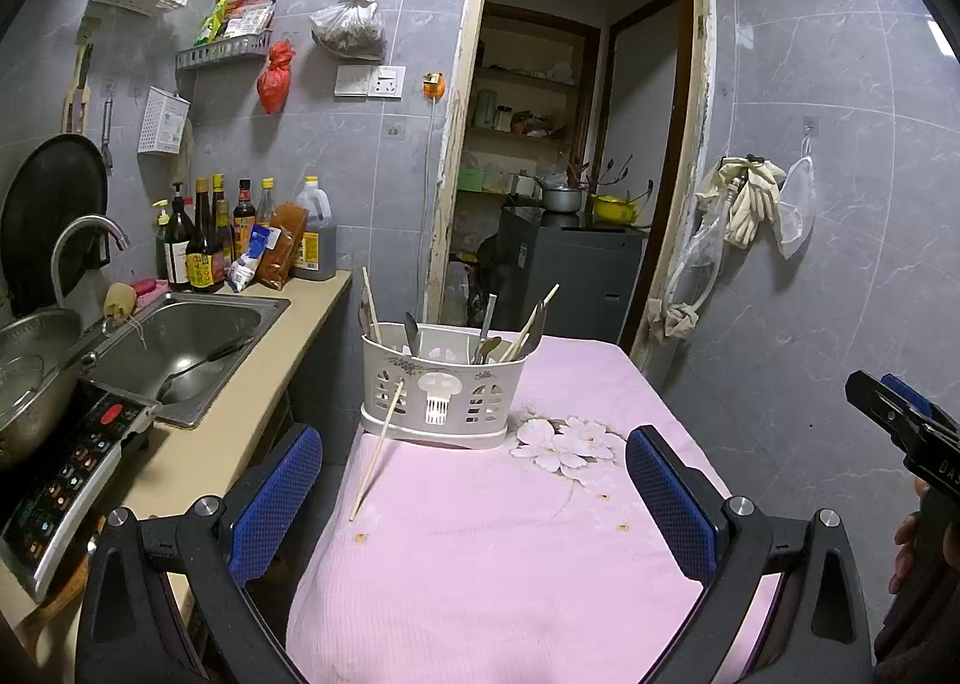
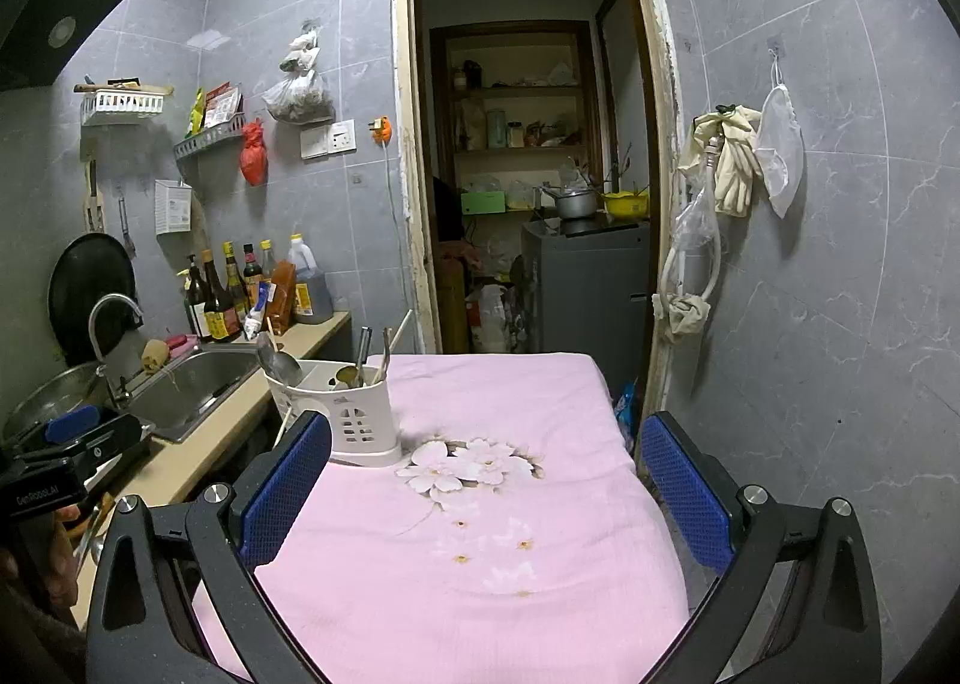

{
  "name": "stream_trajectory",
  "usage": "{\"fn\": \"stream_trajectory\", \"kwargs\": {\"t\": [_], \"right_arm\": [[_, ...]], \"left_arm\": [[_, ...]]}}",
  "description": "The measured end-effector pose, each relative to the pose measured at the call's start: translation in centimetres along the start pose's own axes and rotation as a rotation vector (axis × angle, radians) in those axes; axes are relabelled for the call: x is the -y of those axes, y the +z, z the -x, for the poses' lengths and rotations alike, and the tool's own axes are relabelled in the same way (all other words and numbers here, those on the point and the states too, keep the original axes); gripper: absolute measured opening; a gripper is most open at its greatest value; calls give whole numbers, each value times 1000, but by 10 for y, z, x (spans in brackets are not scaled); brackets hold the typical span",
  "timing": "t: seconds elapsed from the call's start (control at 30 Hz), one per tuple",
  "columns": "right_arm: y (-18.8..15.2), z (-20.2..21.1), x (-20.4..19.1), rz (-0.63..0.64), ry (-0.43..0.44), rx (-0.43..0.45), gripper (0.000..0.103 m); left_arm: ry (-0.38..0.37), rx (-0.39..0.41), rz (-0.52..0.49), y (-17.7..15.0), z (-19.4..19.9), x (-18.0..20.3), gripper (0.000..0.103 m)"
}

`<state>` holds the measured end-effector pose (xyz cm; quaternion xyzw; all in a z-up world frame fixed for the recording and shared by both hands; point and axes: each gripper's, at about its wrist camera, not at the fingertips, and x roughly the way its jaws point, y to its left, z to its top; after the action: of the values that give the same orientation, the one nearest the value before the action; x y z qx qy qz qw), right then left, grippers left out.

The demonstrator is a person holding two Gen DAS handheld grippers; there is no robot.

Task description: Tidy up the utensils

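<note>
A white utensil caddy (image 1: 444,384) stands at the far left of the pink-clothed table (image 1: 510,564). It holds spoons, a fork and chopsticks upright. One loose chopstick (image 1: 377,450) leans against the caddy's front, its tip resting on the cloth. My left gripper (image 1: 474,492) hovers open over the near cloth, short of the caddy, with nothing between its blue pads (image 1: 282,492). In the right wrist view the caddy (image 2: 354,420) sits ahead to the left, and my right gripper (image 2: 486,492) is open and empty above the flower print. The loose chopstick (image 2: 282,426) shows partly behind the left finger.
A counter (image 1: 240,414) runs along the table's left with a steel sink (image 1: 192,342), an induction cooker (image 1: 72,480), a metal pot (image 1: 30,378) and sauce bottles (image 1: 240,240). An open doorway (image 1: 570,144) lies beyond the table. The tiled wall (image 1: 840,264) is on the right.
</note>
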<state>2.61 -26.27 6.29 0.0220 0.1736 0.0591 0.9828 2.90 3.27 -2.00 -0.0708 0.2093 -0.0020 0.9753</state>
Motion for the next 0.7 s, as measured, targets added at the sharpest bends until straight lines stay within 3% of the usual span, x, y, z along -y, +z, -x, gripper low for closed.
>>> {"fn": "stream_trajectory", "kwargs": {"t": [0.7], "right_arm": [[0,0,3,-2,1,-5,101]], "left_arm": [[2,-1,-1,1,0,1,102]]}}
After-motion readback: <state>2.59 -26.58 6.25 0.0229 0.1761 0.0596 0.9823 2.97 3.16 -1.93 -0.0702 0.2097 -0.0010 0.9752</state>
